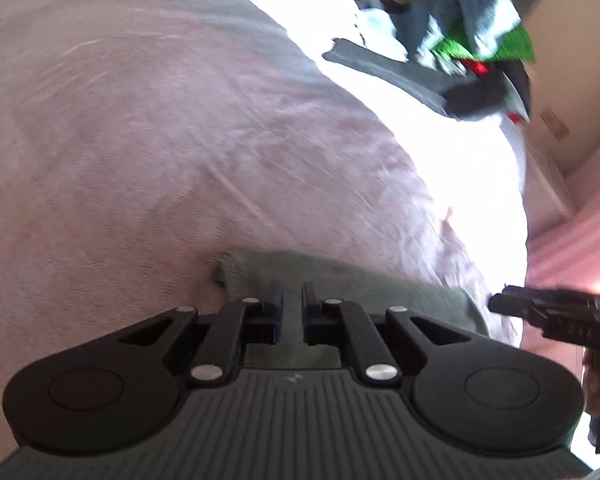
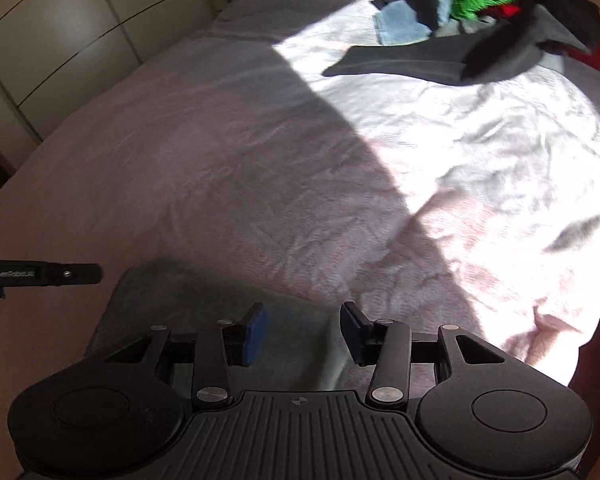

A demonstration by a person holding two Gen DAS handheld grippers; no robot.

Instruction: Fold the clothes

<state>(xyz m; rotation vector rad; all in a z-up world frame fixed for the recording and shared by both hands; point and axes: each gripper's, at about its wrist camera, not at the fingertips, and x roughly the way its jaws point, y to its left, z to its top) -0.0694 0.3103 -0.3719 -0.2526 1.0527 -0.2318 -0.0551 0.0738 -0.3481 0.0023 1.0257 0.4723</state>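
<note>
Grey garment [image 2: 220,300] beneath both tongs, seemingly ungripped.

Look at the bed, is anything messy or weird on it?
Yes. A jumbled heap of unfolded clothes, blue, green, grey, black and red, sprawls at the far end of the pale pink bedspread. The grey-green folded cloth near the grippers lies neat.

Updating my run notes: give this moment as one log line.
stage: folding | grey-green folded cloth garment: on pale pink bedspread | left tongs: shut | right tongs: open, empty
</note>
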